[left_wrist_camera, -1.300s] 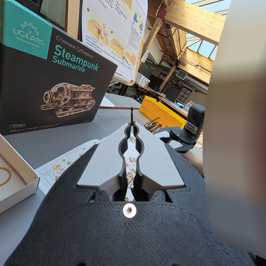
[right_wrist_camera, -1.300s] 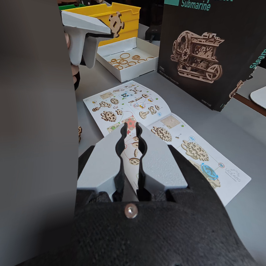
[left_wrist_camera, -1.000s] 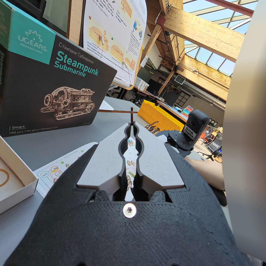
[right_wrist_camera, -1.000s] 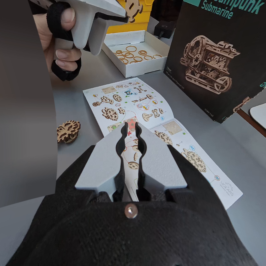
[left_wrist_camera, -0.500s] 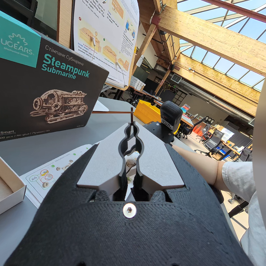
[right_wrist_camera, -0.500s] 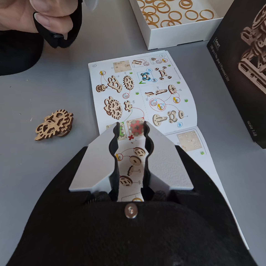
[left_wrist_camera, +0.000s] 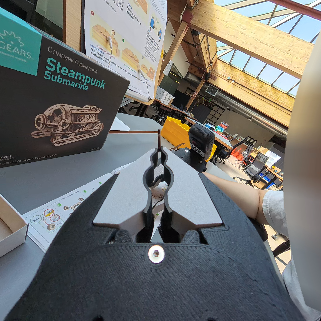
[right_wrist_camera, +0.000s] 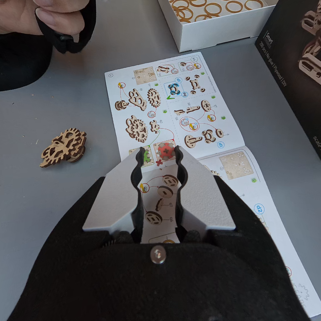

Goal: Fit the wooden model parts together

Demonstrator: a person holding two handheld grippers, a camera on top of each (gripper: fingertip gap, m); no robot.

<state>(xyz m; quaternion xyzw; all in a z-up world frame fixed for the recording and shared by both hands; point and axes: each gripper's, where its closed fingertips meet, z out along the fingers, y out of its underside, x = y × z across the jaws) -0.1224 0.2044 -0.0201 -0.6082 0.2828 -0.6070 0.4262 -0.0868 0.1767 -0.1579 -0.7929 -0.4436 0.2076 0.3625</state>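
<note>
Wood piece (left_wrist_camera: 159,139) is pinched edge-on in closed left gripper (left_wrist_camera: 159,149) | right gripper (right_wrist_camera: 159,150) is held open, empty, above instruction sheet (right_wrist_camera: 191,111) | gear assembly (right_wrist_camera: 63,147) is laid on grey table (right_wrist_camera: 69,191), left of sheet

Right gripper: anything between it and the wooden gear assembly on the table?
Nothing visible. The right gripper is open above the instruction sheet; the wooden gear assembly lies to its left on bare grey table, apart from the sheet.
</note>
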